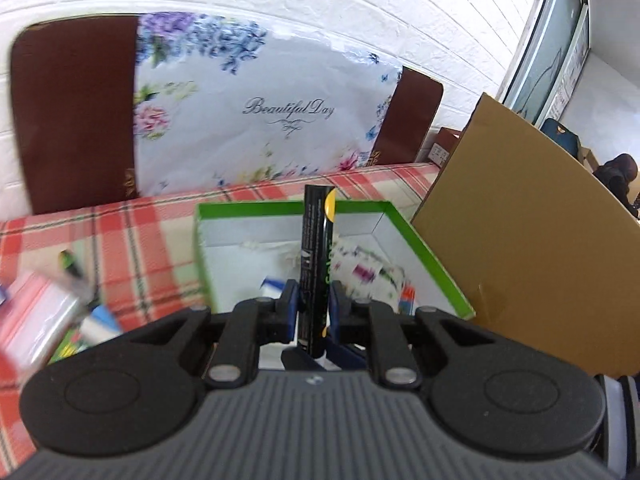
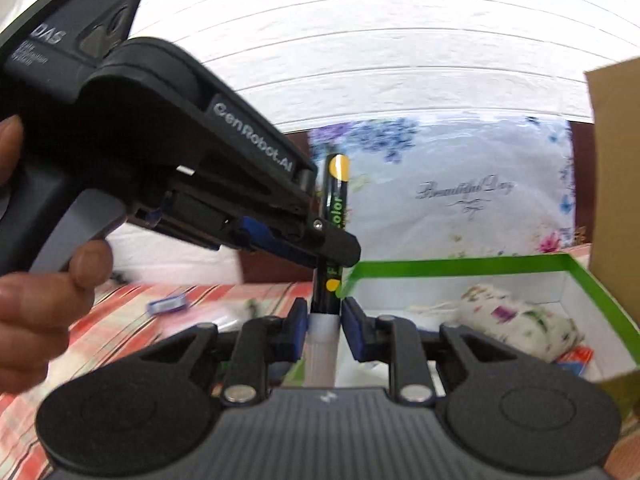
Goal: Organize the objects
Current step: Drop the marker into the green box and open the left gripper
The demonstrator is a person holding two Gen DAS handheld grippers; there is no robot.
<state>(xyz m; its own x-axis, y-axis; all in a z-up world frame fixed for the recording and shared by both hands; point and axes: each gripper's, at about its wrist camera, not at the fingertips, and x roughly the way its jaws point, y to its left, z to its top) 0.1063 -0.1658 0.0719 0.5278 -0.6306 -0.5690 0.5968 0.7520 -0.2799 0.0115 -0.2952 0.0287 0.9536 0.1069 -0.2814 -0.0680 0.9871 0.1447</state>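
I am holding a black marker (image 1: pixel 315 264) upright with both tools, near the green box (image 1: pixel 424 248) on the table (image 1: pixel 120 232). My left tool (image 1: pixel 313 300) is clamping its barrel. My right tool (image 2: pixel 324 320) is gripping its white end.

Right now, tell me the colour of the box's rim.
Green rim, white inside; clearest in the right wrist view.

A: What does the left gripper (image 1: pixel 313 300) look like from its own camera?

B: Ribbed grey housing at six o'clock, two round matte-black discs at seven and five, black linkage arms with silver screw heads, blue pads on the fingers (image 1: pixel 289 300).

A: And the right gripper (image 2: pixel 324 320)?

B: The same build. At ten o'clock the other unit shows side-on: black shell lettered "GenRobot.AI", grey trigger, bare skin of the left hand (image 2: pixel 44 292) at nine.
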